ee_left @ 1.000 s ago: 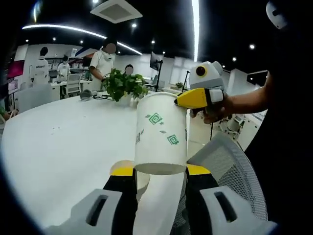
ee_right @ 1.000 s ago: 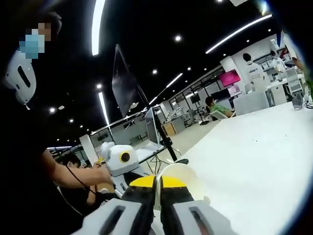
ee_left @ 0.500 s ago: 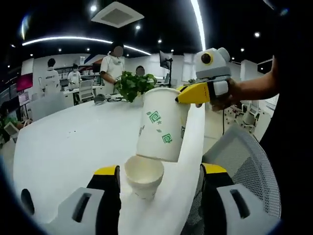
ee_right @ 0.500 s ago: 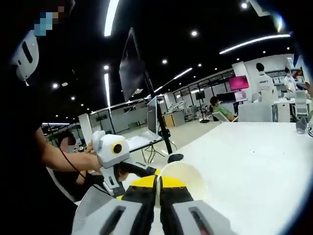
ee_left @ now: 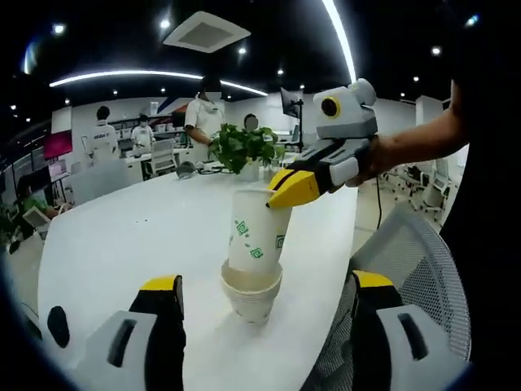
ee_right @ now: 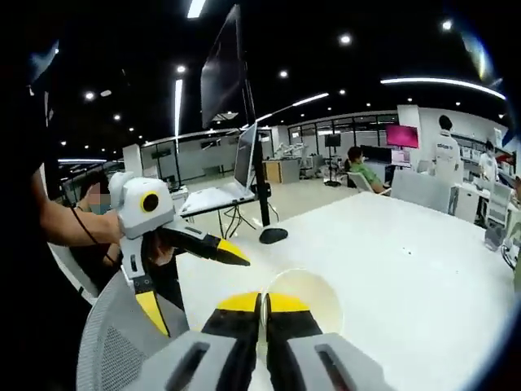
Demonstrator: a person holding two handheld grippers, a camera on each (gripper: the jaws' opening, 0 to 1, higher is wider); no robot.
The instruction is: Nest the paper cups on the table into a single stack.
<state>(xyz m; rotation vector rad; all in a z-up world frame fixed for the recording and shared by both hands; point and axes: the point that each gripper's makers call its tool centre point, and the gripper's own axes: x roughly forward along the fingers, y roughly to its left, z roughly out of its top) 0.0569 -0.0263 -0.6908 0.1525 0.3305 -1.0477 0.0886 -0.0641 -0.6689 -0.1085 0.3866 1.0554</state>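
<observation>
Cups: right gripper (ee_left: 285, 189) fingers pinch the thin, easily crushed rim of the printed cup (ee_left: 256, 236), lowering it into the plain cup (ee_left: 251, 295) on the desk (ee_left: 122, 236); left gripper (ee_left: 264, 326) fingers spread wide.

Leafy potted plant (ee_left: 247, 147) at the table's far edge; grey mesh chair (ee_left: 407, 269); monitor (ee_right: 248, 155)
</observation>
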